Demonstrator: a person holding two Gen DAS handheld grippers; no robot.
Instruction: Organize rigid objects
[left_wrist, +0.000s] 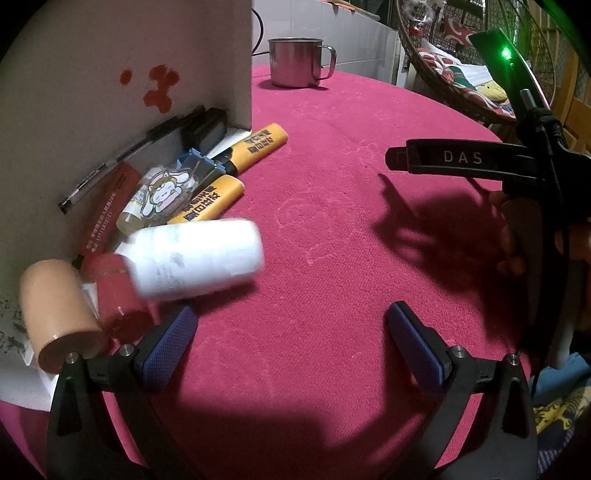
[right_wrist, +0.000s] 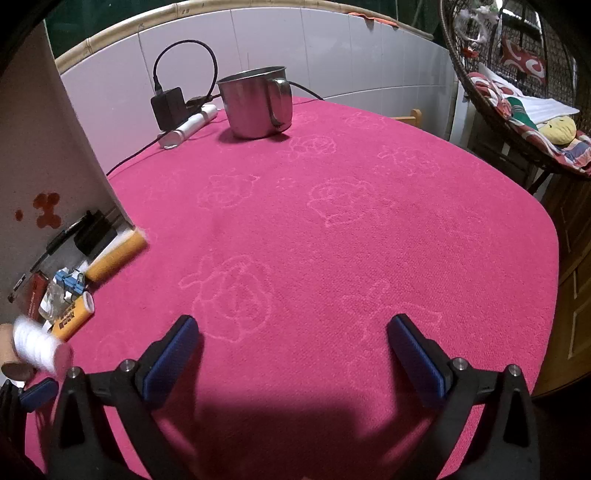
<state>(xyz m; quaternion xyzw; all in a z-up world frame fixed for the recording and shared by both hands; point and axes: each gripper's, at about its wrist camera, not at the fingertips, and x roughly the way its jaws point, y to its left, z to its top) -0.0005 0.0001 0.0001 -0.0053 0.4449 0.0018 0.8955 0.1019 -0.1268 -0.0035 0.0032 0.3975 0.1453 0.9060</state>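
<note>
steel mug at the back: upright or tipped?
Upright. The steel mug stands on its base on the pink cloth, rim up, handle to the side.

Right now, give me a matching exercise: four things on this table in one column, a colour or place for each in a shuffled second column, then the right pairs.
Things:
1. metal mug
2. white bottle
3. tape roll
4. black pen

Descriptions:
A. tan, at the near end of the pile
B. far side of the pink cloth, standing upright
C. leaning on the white box wall
D. lying on its side, red cap, blurred

Pairs: 1-B, 2-D, 3-A, 4-C
</note>
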